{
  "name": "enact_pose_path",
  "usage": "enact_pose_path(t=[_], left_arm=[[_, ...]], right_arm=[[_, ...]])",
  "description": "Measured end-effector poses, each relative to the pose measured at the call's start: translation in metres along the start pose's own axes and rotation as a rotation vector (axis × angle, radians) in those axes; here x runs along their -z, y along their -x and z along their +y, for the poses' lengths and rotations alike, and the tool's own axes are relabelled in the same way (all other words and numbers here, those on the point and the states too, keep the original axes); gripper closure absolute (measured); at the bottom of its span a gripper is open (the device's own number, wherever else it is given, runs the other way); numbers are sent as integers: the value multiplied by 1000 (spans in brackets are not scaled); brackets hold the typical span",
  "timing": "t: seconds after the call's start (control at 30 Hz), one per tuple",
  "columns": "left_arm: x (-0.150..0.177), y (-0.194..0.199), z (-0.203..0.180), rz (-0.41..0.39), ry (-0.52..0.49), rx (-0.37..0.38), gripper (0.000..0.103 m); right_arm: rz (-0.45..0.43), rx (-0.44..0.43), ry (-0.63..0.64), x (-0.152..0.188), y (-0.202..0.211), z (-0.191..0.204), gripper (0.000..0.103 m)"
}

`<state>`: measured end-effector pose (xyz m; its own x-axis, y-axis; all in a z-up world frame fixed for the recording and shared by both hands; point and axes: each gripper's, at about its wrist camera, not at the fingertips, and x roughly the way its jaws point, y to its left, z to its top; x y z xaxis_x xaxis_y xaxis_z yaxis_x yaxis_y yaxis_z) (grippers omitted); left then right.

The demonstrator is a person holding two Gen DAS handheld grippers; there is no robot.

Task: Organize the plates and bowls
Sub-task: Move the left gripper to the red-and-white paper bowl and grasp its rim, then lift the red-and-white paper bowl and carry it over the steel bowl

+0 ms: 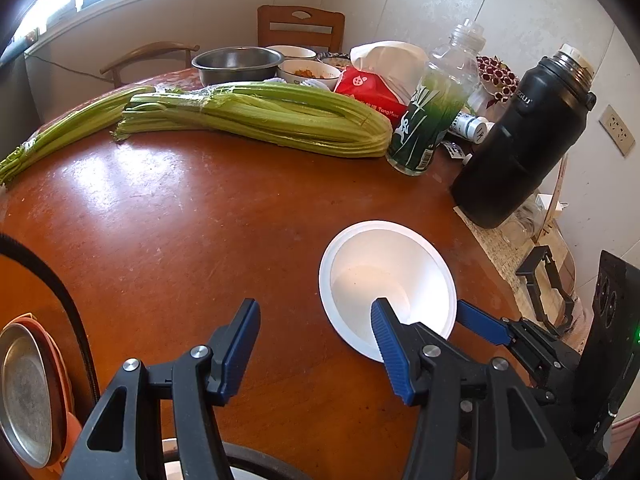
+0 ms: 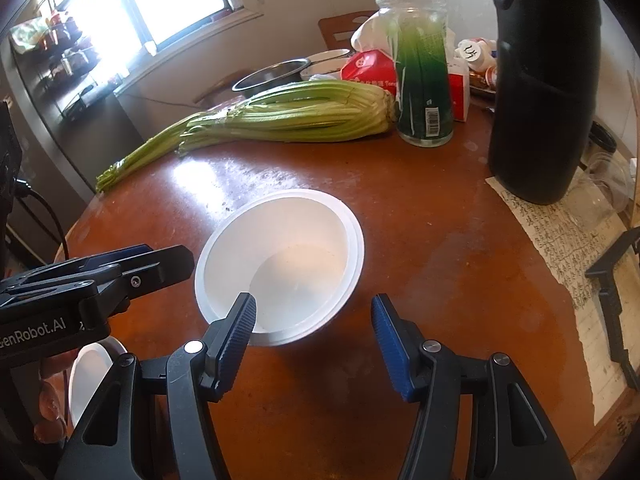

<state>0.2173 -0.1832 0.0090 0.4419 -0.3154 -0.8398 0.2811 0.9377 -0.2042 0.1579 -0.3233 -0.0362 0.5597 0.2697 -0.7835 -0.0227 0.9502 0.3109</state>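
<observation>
A white bowl (image 1: 372, 276) (image 2: 296, 248) stands upright and empty on the round brown table (image 1: 180, 220). My left gripper (image 1: 314, 340) hovers at its left side, open, with its right fingertip (image 1: 386, 332) over the bowl's near rim and its left finger over bare wood. My right gripper (image 2: 314, 328) is open too. Its left fingertip (image 2: 244, 316) overlaps the near rim, and its right finger is clear of the bowl. A second white dish (image 2: 90, 376) shows at the lower left of the right wrist view, below the left gripper's body (image 2: 100, 280).
Celery bunches (image 1: 256, 116) lie across the table's far side. Behind stand a green-labelled bottle (image 1: 432, 120), a black flask (image 1: 524, 140), a red tissue pack (image 1: 372, 92) and a steel bowl (image 1: 236, 64). A metal plate on orange plates (image 1: 28, 392) sits low left. Newspaper (image 2: 560, 248) covers the right edge.
</observation>
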Motion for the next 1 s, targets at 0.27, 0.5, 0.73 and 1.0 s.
enact_pose_path(t=[0.27, 0.5, 0.73, 1.0], left_arm=[[-6, -12, 2, 16, 2, 5, 46], [-6, -19, 2, 43, 5, 16, 46], [-3, -21, 13, 61, 33, -11, 46], [9, -20, 27, 100, 51, -15, 46]], right_arm=[[11, -24, 41, -3, -9, 9, 41], [25, -51, 57, -2, -14, 17, 41], [52, -109, 78, 2, -17, 34, 41], [71, -138, 115, 8, -20, 55, 41]])
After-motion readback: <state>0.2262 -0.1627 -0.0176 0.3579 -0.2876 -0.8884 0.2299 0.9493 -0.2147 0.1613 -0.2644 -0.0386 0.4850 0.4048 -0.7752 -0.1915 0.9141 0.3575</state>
